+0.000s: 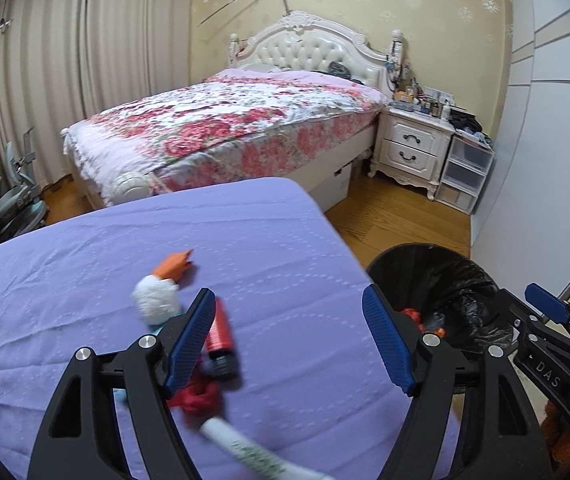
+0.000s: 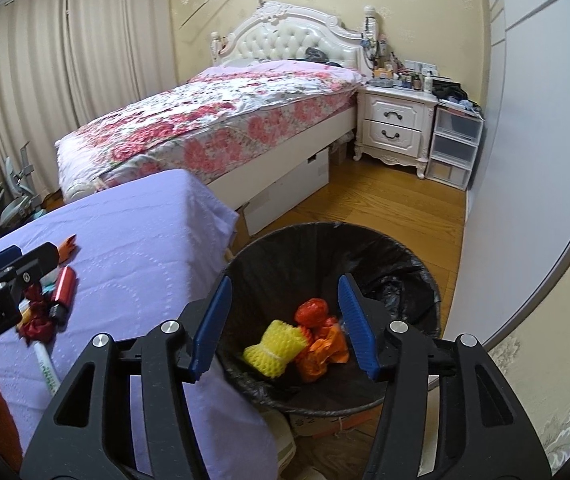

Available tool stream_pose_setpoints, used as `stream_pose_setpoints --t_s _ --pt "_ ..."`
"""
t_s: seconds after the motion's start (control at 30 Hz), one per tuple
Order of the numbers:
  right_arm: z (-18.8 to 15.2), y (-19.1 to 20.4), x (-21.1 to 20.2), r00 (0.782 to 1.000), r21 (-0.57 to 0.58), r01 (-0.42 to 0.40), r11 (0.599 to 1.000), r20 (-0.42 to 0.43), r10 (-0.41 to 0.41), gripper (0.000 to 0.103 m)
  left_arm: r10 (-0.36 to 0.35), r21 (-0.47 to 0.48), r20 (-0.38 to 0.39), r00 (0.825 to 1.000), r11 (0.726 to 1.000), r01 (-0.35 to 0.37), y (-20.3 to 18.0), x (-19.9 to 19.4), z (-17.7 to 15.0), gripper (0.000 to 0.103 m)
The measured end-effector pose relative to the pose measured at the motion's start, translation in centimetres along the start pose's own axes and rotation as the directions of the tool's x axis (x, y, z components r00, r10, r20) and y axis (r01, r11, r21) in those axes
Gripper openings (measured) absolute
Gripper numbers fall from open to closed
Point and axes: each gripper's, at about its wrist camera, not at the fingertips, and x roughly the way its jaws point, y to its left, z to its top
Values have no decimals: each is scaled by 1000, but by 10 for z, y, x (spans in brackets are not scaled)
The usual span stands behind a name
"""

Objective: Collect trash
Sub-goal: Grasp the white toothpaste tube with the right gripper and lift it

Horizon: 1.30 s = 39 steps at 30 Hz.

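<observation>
Trash lies on the purple-covered table [image 1: 85, 264]: a white fluffy wad [image 1: 155, 298], an orange scrap [image 1: 173, 266], a red cylinder with a black cap [image 1: 219, 334], a dark red crumpled wrapper [image 1: 201, 396] and a white-green tube [image 1: 253, 454]. My left gripper [image 1: 285, 340] hangs open over the table just right of this pile, with nothing between its pads. My right gripper [image 2: 285, 324] is open above the black-lined trash bin [image 2: 425, 276]. Inside the bin lie a yellow foam net [image 2: 275, 350], a red wrapper [image 2: 312, 310] and orange plastic [image 2: 325, 350].
A bed with a floral cover [image 1: 225, 120] stands behind the table. A white nightstand [image 1: 413, 148] and plastic drawers [image 1: 465, 172] sit at the right by a grey wardrobe wall [image 1: 545, 140]. Wooden floor [image 2: 385, 204] lies between bed and bin. A desk chair [image 1: 17, 196] stands far left.
</observation>
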Motion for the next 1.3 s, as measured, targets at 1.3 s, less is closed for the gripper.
stream_pose_setpoints --t_s 1.3 --pt "-79 177 -16 952 -345 -275 897 -227 205 41 201 -224 -126 971 948 -226 160 -58 -104 74"
